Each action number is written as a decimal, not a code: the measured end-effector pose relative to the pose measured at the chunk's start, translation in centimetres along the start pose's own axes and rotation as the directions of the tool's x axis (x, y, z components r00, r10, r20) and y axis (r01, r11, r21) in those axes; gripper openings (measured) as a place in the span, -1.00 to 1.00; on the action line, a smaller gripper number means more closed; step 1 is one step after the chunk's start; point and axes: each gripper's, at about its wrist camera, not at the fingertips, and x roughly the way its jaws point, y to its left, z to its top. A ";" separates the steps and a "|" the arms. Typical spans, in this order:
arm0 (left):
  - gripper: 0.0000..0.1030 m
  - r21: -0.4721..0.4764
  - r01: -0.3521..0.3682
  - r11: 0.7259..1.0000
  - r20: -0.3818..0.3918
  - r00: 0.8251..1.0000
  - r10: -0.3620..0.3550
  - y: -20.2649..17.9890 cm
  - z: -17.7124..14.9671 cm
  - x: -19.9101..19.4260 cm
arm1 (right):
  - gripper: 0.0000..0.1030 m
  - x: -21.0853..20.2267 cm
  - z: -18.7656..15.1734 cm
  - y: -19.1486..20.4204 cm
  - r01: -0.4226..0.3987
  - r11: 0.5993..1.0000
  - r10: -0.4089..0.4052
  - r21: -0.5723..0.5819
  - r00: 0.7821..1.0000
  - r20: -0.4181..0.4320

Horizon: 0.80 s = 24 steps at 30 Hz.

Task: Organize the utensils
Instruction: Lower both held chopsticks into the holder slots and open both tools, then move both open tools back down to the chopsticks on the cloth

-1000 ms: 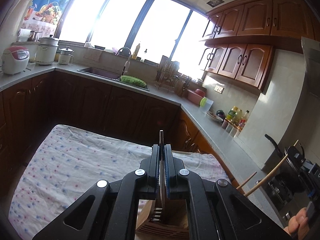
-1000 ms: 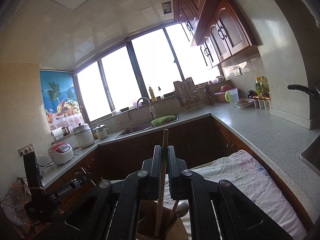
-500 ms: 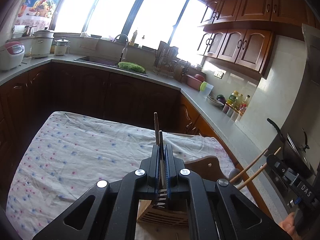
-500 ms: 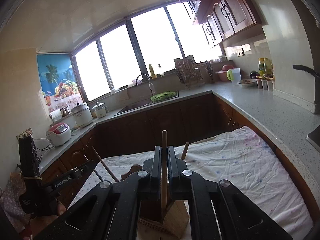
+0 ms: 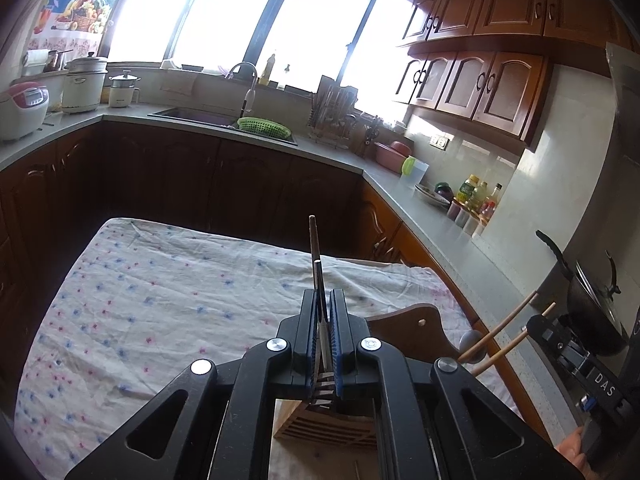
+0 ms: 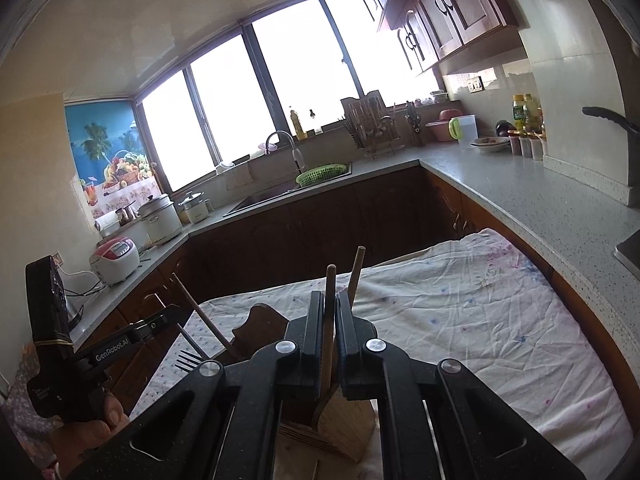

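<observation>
A slatted wooden utensil holder (image 5: pixel 328 420) stands on the cloth-covered table, just below both grippers; it also shows in the right wrist view (image 6: pixel 340 424). My left gripper (image 5: pixel 322 304) is shut on a thin metal fork (image 5: pixel 319 280), handle up, tines down over the holder. My right gripper (image 6: pixel 329 304) is shut on a wooden utensil handle (image 6: pixel 329 280) that points down into the holder. A second wooden handle (image 6: pixel 356 268) and chopsticks (image 6: pixel 202 318) stand in the holder. The fork's tines (image 6: pixel 188 360) show at the left in the right wrist view.
A floral cloth (image 5: pixel 160 300) covers the table. A brown cutting board (image 5: pixel 412 320) leans beside the holder. Grey counters (image 6: pixel 520 192) wrap around, with a sink, green basket (image 5: pixel 264 126), rice cookers (image 5: pixel 20 110), bottles and a black wok (image 5: pixel 592 312).
Both grippers have dropped lower over the holder with their utensils. More of the table and holder shows now, and a second handle has come into view ahead of each gripper.
</observation>
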 end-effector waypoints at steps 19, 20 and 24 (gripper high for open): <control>0.69 -0.091 -0.039 0.995 0.051 0.998 0.043 1.6 -6.2 -10.1 | 1.00 -6.8 -3.6 -2.1 -0.023 0.994 0.017 0.106 0.998 0.059; 0.69 -0.092 -0.043 0.995 0.042 0.998 0.047 1.7 -6.9 -10.6 | 1.00 -7.0 -4.1 -2.3 -0.020 0.993 0.014 0.112 0.999 0.050; 0.69 -0.096 -0.058 0.994 -0.003 0.998 0.058 1.9 -9.1 -12.3 | 1.00 -7.9 -6.1 -3.0 -0.014 0.990 0.014 0.139 1.000 0.004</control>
